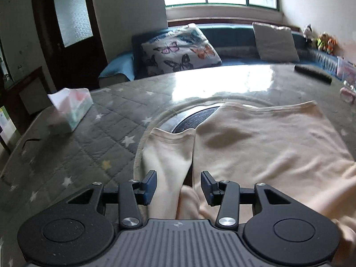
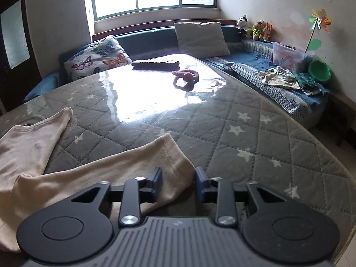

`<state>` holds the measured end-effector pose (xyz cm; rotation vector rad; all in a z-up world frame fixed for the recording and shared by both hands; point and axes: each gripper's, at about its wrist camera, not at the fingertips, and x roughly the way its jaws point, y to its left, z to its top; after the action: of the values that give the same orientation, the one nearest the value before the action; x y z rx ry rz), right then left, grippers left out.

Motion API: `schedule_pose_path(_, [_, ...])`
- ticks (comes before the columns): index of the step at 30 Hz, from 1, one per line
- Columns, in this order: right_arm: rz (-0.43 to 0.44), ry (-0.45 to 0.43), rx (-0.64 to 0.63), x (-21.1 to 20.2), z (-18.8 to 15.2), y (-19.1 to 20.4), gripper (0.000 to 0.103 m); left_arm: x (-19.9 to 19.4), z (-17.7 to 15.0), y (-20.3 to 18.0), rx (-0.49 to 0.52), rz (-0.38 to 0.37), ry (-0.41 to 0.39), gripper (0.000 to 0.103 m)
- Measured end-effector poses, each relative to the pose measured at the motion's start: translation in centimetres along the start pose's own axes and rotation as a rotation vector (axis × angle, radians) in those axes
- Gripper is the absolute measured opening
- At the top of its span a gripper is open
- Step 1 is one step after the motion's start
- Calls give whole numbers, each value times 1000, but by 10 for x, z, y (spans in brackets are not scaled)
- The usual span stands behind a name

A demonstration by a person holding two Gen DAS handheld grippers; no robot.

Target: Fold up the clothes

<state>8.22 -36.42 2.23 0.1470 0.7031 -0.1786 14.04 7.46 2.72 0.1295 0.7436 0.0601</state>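
Right hand-held gripper [image 2: 178,183], jaws parted, straddles the sleeve cuff [image 2: 175,155]; the sleeve runs leftward toward the left hand-held gripper [image 1: 178,187], also parted over cloth.

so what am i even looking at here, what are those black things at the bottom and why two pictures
The black parts are hand-held tongs: a person carries one in each hand, and each has a camera looking forward along its two fingers. One picture comes from the left tongs, the other from the right tongs.

Both look over a grey quilted table printed with stars. On it lies a cream garment to be folded, plus a tissue box, a dark remote and a pink toy.

The left tongs stand open with one sleeve between the fingers. The right tongs straddle the other sleeve without visibly pinching it.
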Motion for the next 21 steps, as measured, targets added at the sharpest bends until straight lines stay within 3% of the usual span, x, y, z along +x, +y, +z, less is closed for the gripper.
schedule_pose_path(2, [-2,-4,-2,2,1,1,10,14,3,2,-1,7,24,43])
schedule_pose_path(4, [-4,-7,-11,4,3,2,9,23,3,8,-16,17,41,16])
schedule_pose_path(6, [-13,-12,-27,6,5,5,8,28,2,19,-58,29,53,7])
schedule_pose_path(14, [-72,-62,-72,8,21,5,8,-1,-9,78,-280,195,-21,4])
schedule_pose_path(18, [-90,-25,-66,19,22,4,8,-5,-30,104,-364,239,31,6])
schedule_pose_path(21, [-95,-12,-88,25,20,6,10,-13,-47,112,-356,260,63,11])
